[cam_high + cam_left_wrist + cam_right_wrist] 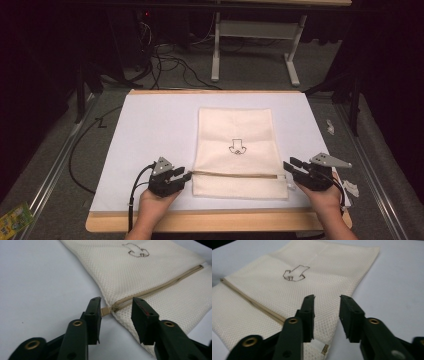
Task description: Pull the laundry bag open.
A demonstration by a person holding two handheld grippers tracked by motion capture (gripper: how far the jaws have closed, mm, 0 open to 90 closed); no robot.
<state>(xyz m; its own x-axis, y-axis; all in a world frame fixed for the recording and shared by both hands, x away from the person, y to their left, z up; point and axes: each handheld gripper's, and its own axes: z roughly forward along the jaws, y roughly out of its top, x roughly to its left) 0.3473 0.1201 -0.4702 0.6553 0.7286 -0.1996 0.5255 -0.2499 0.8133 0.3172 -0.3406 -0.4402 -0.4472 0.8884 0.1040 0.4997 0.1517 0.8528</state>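
A cream mesh zippered pouch (235,150) (arrow drawn on it) lies flat on the white table sheet (150,130). The left gripper (186,176), jaws apart, sits at the zipper's (155,288) tan end; the right gripper (291,165), also apart, seems just above the opposite edge.

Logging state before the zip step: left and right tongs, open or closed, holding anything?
Left tongs: open, empty, at the zipper's end tab on the mesh bag.
Right tongs: open, empty, over the bag's opposite edge.

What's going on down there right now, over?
Left gripper open at the zipper's left end. Right gripper open by the mesh bag's right edge. Bag flat on the white mat, zipper closed. Nothing in the way.
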